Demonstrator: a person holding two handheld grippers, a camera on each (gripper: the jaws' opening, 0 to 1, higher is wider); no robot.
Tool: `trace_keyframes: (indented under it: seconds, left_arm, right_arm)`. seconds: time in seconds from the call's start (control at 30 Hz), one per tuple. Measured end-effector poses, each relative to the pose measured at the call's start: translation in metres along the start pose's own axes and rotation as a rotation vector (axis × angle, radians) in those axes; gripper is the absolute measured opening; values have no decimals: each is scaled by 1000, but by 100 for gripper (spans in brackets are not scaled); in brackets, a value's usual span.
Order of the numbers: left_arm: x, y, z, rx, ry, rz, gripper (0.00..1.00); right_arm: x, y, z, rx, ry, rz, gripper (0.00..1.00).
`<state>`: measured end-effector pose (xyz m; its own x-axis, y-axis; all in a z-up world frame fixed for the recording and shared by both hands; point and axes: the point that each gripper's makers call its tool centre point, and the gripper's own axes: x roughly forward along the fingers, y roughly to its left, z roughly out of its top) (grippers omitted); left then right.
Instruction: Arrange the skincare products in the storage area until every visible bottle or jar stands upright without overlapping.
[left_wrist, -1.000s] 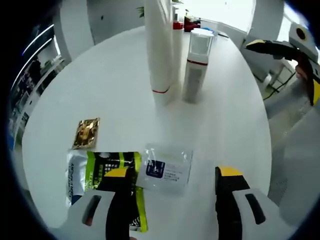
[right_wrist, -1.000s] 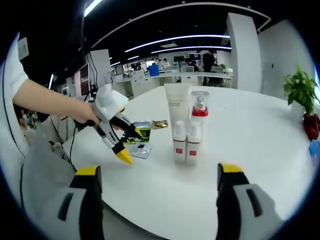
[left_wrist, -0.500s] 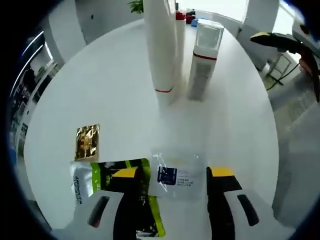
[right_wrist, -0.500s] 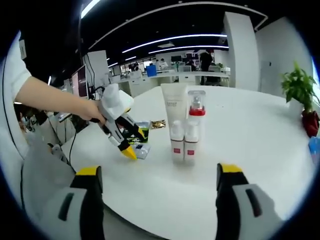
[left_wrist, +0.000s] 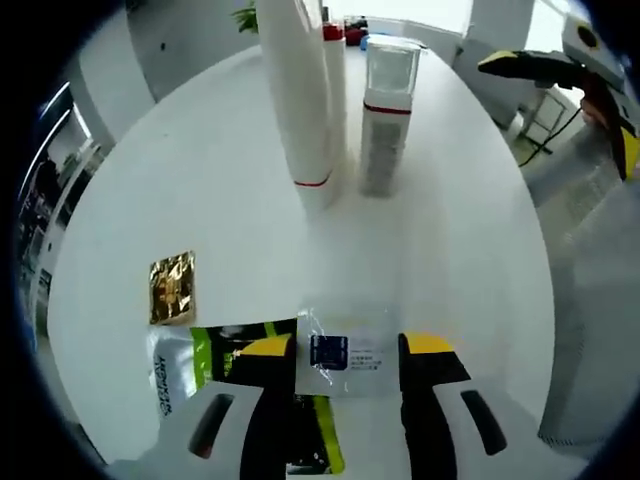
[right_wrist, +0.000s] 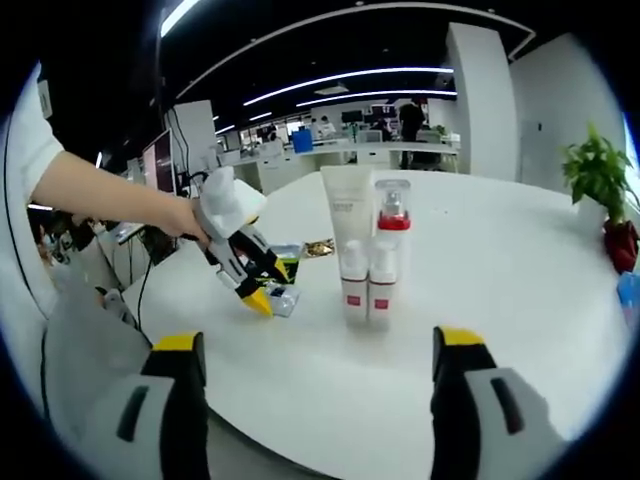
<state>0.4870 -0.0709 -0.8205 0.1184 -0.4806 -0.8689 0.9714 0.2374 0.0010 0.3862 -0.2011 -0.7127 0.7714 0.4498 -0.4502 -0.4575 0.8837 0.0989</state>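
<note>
The left gripper (left_wrist: 345, 348) has its jaws apart astride a clear sachet (left_wrist: 345, 350) flat on the white table (left_wrist: 200, 180); contact cannot be confirmed. The right gripper (right_wrist: 315, 345) is held wide apart, near the upright bottles (right_wrist: 365, 270), whose tops are cut off in the left gripper view.

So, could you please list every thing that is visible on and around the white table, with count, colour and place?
table: 1, white, round, under everything
tall tube: 1, white, upright at table centre
pump bottle: 1, clear with red collar, upright beside the tube
small bottles: 2, white, red labels, upright in front
clear sachet: 1, blue label, flat between left jaws
green-black sachet: 1, flat, beside it
gold sachet: 1, flat
plant: 1, green, table's far edge
left gripper: yellow tips, open
right gripper: open
</note>
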Motion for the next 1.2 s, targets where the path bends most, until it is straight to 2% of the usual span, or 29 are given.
trace_keyframes:
  seconds: [0.3,0.6,0.73,0.87,0.93,0.97,1.2]
  left_arm:
    - [-4,9,-6,15,3,-5,38]
    - [-5,18,-11,23,33,-10,38]
    - [-9,24,-12,-47,38,24,38]
    - [-15,24,-11,-160,22,64,38]
    - [-17,24,-17,-229,52,94,38]
    - [-18,25,-16,-256,41,108,38]
    - [-26,19,-23,-359,23,134,38]
  right_arm:
    - [0,-1,0,5,-1,-3,94]
    - [0,-1,-1,6,3,-5,94]
    - [0,-2,-1,6,3,-8,93]
    - [0,-2,0,9,0,-10,93]
    - [0,-2,-1,9,3,-8,93]
    - [0,-1,-1,7,4,-7,93]
    - [0,0,0,6,2,-2,93]
